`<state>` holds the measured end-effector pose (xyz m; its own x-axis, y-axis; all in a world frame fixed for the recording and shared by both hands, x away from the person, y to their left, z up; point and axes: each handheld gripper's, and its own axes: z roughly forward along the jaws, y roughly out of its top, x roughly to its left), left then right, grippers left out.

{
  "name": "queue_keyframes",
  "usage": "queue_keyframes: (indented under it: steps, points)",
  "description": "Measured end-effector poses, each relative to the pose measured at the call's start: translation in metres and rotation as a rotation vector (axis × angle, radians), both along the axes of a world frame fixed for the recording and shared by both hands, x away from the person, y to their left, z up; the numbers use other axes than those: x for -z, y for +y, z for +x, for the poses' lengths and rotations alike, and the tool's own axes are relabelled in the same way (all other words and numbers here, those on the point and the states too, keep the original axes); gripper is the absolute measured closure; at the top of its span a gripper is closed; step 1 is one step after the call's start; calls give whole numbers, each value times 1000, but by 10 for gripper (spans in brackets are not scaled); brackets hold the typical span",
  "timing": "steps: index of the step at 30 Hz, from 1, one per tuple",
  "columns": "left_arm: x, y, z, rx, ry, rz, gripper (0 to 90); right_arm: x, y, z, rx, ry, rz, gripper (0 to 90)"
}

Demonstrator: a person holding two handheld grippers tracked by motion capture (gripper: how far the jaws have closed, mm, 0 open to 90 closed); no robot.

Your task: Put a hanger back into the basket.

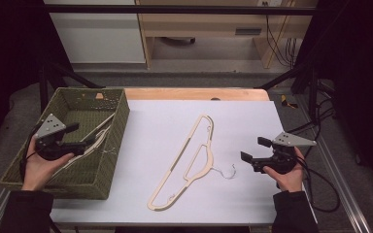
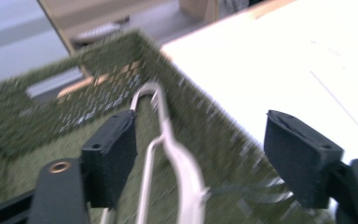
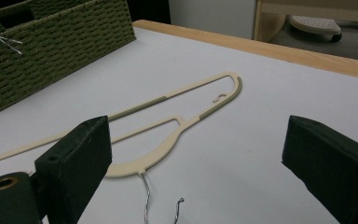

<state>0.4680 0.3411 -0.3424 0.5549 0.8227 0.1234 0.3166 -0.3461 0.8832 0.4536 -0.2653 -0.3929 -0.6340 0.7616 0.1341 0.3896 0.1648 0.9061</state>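
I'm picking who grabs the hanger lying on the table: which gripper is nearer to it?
Right. The right gripper sits open just beside the hanger's wire hook; the left gripper is across the table, open above the green basket.

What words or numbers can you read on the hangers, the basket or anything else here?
None: no letters, numbers or signs can be read.
The cream hanger on the table is plain.
The green woven basket carries no label that shows.
The hanger in the basket is blurred, with no print to make out.
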Motion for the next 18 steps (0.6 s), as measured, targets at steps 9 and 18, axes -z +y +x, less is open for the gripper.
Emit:
queue_keyframes:
  steps: [9,18]
  points:
    - [-11,-50,-18,38,-85,-124,115,2,4,0,-17,-13,-17,87]
    - [2,-109,-30,110,-84,-152,82,9,19,2,-48,-1,-76,123]
